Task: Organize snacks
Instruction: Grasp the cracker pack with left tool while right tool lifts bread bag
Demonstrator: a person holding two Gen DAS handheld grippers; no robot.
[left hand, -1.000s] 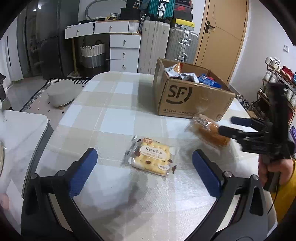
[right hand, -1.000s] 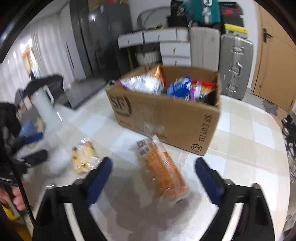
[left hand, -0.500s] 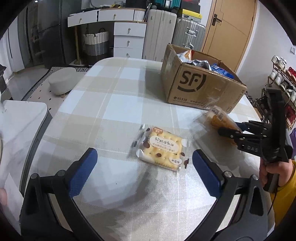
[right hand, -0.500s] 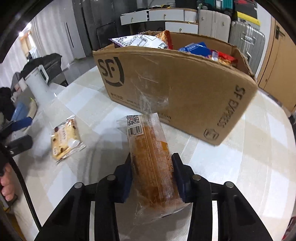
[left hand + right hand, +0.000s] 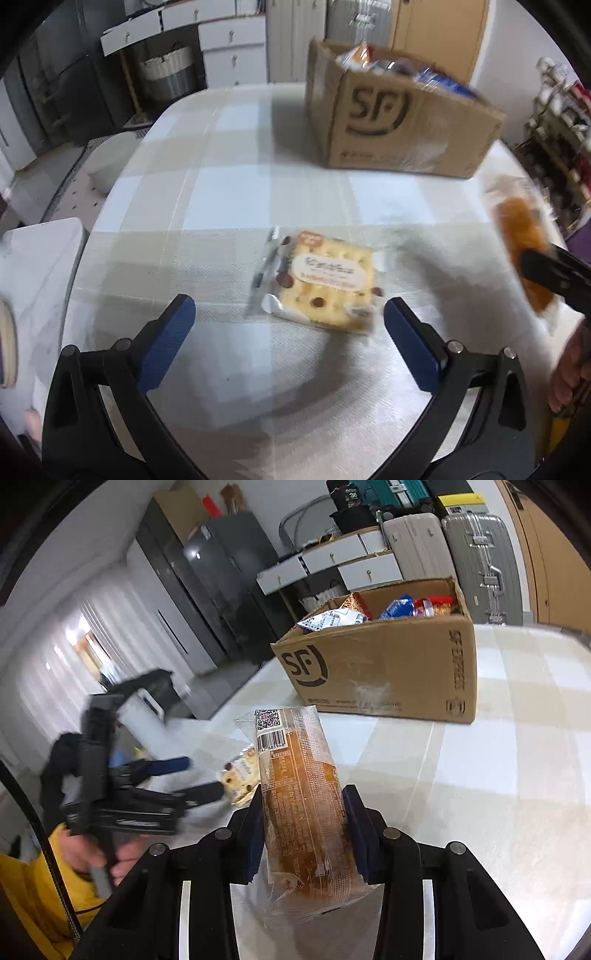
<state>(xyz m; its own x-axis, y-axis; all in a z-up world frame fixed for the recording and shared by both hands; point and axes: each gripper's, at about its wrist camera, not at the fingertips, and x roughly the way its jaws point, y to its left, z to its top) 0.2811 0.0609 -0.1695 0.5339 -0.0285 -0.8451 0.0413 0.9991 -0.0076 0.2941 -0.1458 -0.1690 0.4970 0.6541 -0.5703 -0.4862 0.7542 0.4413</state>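
Observation:
My right gripper is shut on a wrapped brown bread loaf and holds it above the table; the loaf also shows at the right of the left wrist view. My left gripper is open just in front of a yellow biscuit pack lying flat on the checked tablecloth; the pack shows partly in the right wrist view. An open SF cardboard box holding several snack packets stands at the back of the table, and shows in the right wrist view.
The table's rounded edge runs along the left. A white counter is beside it. Suitcases and drawers stand behind the box. A shoe rack is at the right.
My right gripper closed on the bread loaf and lifted it off the table. My left gripper moved closer to the biscuit pack.

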